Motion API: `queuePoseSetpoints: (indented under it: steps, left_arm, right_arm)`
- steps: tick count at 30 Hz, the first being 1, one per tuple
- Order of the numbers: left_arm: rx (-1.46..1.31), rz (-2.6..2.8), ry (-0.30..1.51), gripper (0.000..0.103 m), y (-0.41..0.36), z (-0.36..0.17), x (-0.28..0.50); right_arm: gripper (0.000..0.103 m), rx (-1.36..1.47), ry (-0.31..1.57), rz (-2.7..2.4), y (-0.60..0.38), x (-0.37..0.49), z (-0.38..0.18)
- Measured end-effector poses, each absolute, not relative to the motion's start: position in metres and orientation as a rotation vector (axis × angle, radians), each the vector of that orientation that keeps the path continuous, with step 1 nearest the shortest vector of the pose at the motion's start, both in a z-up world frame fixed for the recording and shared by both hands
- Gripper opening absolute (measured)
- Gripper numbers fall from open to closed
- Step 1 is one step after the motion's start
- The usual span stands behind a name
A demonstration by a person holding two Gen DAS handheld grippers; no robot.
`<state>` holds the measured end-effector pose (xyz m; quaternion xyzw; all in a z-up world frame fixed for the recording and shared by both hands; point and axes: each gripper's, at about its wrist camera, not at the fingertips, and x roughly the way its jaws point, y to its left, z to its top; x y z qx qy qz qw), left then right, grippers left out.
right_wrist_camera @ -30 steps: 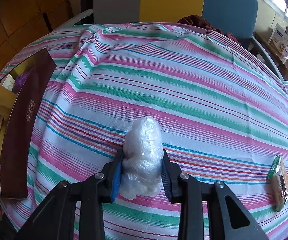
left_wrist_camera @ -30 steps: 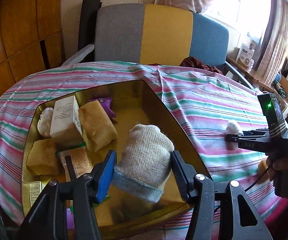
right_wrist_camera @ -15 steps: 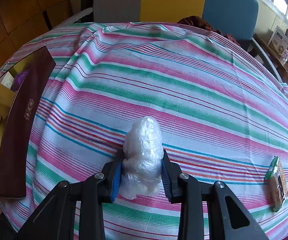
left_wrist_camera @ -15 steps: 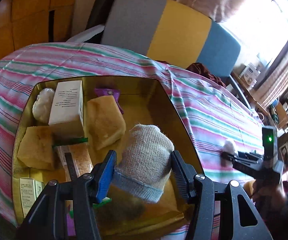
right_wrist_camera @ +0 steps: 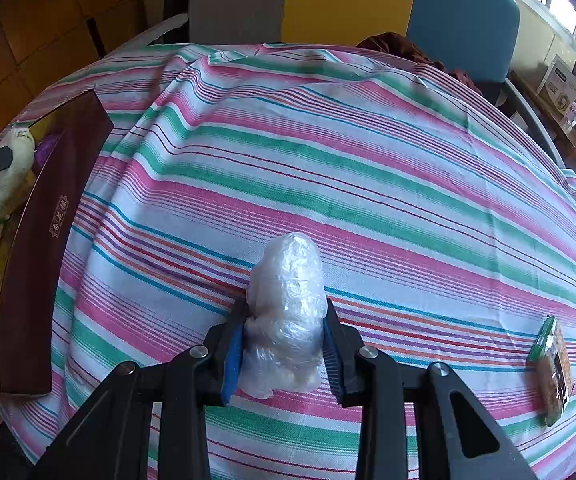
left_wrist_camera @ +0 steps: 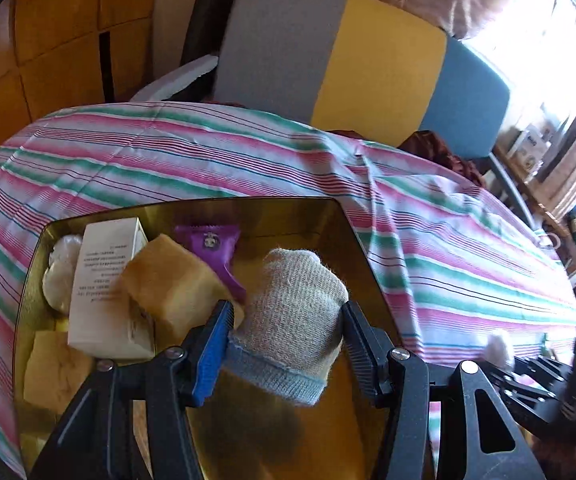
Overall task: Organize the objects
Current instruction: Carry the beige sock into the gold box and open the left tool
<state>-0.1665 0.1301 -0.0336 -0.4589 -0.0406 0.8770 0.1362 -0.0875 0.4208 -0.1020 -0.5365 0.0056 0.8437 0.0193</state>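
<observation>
Sock (left_wrist_camera: 292, 320) clamped in left gripper (left_wrist_camera: 286, 350), above tin (left_wrist_camera: 368, 256).

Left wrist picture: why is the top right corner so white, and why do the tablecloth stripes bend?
Left wrist view: daylight through the window overexposes that corner; the fisheye lens bends the tablecloth stripes. Right wrist view: the same curving, with dark corners.

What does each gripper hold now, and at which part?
The left gripper holds a rolled grey sock by its sides, near the blue cuff. The right gripper holds a clear plastic bundle by its lower sides.
</observation>
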Motion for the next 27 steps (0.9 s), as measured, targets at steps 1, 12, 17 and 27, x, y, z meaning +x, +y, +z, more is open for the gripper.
queuePoseSetpoints:
  steps: [1, 12, 17, 27]
  left_arm:
    - [-1.332, 2.544, -0.107, 0.056, 0.132, -0.036, -0.169]
    - [-1.348, 2.608, 0.06, 0.058, 0.154, -0.059, -0.19]
    - [-1.346, 2.61, 0.076, 0.063, 0.155, -0.061, -0.191]
    - [-1.155, 2.688, 0.151, 0.066, 0.152, -0.033, -0.156]
  right_arm:
    - [0.034, -1.666, 0.016, 2.619, 0.421, -0.088, -0.102]
    - [0.034, -1.667, 0.013, 2.621, 0.42, -0.087, -0.101]
    - [0.034, -1.667, 0.014, 2.621, 0.419, -0.087, -0.101]
    - [0.034, -1.666, 0.009, 2.622, 0.418, -0.087, -0.1]
